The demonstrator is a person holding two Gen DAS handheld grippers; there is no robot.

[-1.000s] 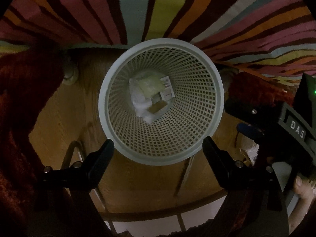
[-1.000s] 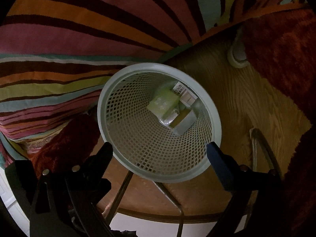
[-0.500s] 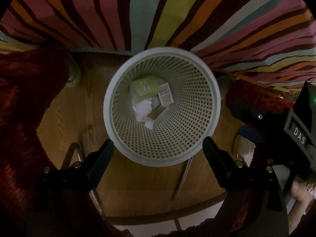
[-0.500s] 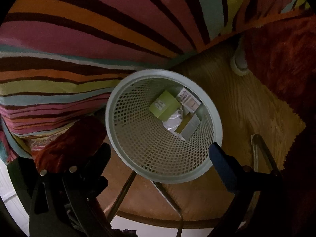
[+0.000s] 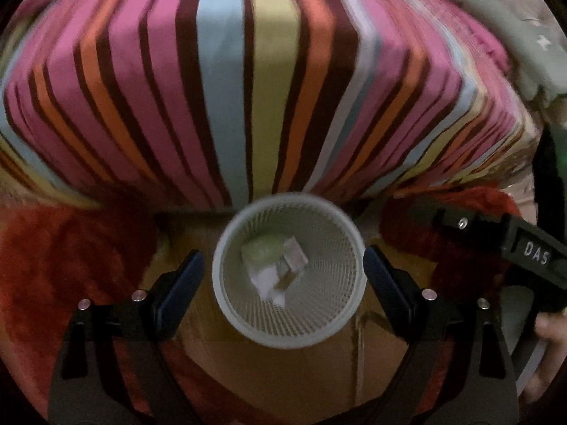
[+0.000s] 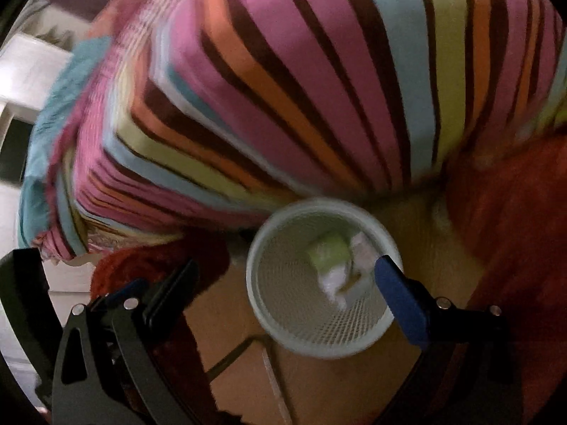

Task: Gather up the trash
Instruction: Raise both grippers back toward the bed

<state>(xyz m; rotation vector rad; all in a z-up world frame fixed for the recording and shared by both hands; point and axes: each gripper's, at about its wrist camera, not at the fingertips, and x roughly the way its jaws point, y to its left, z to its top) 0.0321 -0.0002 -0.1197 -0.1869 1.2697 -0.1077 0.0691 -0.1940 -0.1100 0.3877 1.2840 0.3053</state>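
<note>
Now, seen from the left wrist, the left gripper (image 5: 283, 276) is hanging released, jaws spread wide with nothing between the pads. Straight ahead of them, framed between the two fingertips, the white mesh basket (image 5: 288, 333) is standing upright on the wooden floor (image 5: 283, 382), its mouth facing up toward the tongs. The trash (image 5: 274, 265) is lying at its bottom: a pale green packet, a small printed carton and some crumpled white paper, all blurred. Beyond the basket the striped bedcover (image 5: 248, 88) is rising, and red shaggy rugs (image 5: 71, 265) are lying off both sides.

From the right wrist, the right gripper (image 6: 283, 276) is likewise unclenched and empty; its jaws have just been opening wider, with nothing held. Its blue-padded finger (image 6: 400, 301) is overlapping the basket's near rim in the picture, though I judge it to be well above it.

To my eye the scraps are light and crushable, the carton stiffest, best pinched across its narrow faces. Its long axis I cannot make out. The basket looks light, stiff and a little springy; I would take hold at the rim, its long axis running vertical.
</note>
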